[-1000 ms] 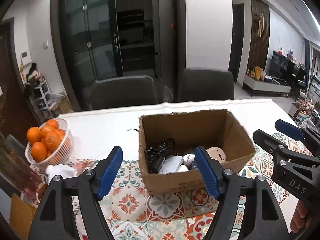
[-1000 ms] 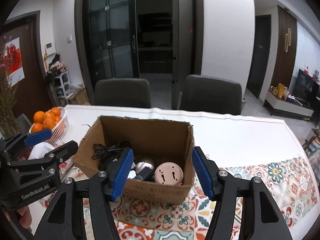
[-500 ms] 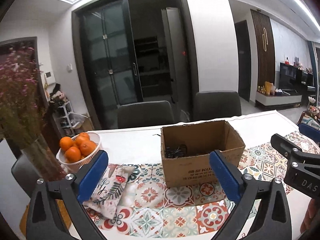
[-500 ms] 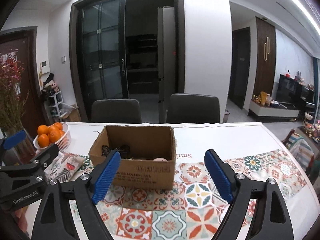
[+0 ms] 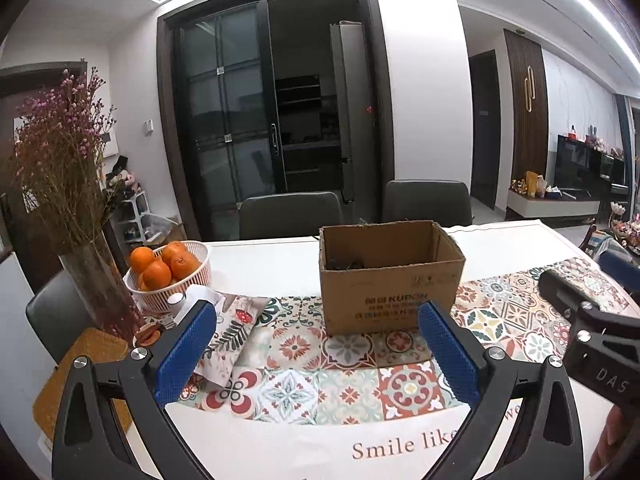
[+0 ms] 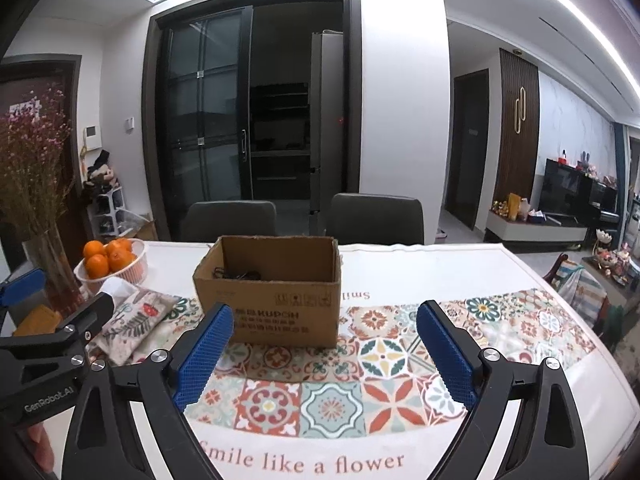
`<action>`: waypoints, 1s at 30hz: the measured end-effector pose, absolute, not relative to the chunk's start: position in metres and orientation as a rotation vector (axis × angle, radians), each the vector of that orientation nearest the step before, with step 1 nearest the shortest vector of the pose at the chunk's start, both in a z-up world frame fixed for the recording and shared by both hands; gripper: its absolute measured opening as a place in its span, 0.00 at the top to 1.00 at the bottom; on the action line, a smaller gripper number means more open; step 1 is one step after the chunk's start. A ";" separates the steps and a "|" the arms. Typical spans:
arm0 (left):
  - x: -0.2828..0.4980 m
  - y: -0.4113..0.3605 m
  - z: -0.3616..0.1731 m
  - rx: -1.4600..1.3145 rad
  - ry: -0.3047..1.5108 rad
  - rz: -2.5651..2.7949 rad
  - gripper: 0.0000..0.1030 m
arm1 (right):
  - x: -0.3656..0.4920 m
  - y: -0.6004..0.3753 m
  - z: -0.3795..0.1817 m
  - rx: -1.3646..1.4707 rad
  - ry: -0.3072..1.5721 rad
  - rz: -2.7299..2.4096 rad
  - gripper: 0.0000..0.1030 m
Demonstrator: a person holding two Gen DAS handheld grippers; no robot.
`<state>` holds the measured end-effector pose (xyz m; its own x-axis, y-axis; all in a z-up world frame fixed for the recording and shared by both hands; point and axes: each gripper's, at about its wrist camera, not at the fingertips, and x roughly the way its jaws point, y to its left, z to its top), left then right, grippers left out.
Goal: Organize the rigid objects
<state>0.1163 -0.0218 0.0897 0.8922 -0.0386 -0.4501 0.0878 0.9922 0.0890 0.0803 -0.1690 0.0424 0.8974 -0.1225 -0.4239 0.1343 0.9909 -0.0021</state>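
Note:
An open brown cardboard box [image 5: 390, 276] [image 6: 272, 286] stands on the patterned table runner, with a tangle of black cable showing just inside its rim; the rest of its contents is hidden by the near wall. My left gripper [image 5: 316, 352] hangs open and empty over the runner, well short of the box. My right gripper [image 6: 324, 354] is also empty, its jaws still opening, nothing between them. Each gripper's black body shows at the edge of the other's view.
A white basket of oranges [image 5: 170, 276] [image 6: 114, 264] and a glass vase of dried pink flowers [image 5: 80, 216] stand at the left. A floral pouch [image 5: 228, 336] [image 6: 134, 326] lies beside them. Two dark chairs [image 6: 376, 218] stand behind the table [image 6: 440, 268]. A woven mat [image 5: 76, 380] lies near left.
Both grippers pulled back from the box, which now looks smaller and farther away. Both sets of jaws spread wider. The items inside the box dropped out of sight behind its front wall.

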 end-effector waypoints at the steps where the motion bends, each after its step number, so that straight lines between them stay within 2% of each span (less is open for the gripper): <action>1: 0.113 -0.022 0.089 0.110 0.458 -0.066 0.00 | 0.078 -0.169 0.041 0.034 0.441 -0.126 0.09; 30: 0.081 -0.015 0.080 0.086 0.446 -0.057 0.00 | 0.049 -0.162 0.029 0.013 0.456 -0.128 0.09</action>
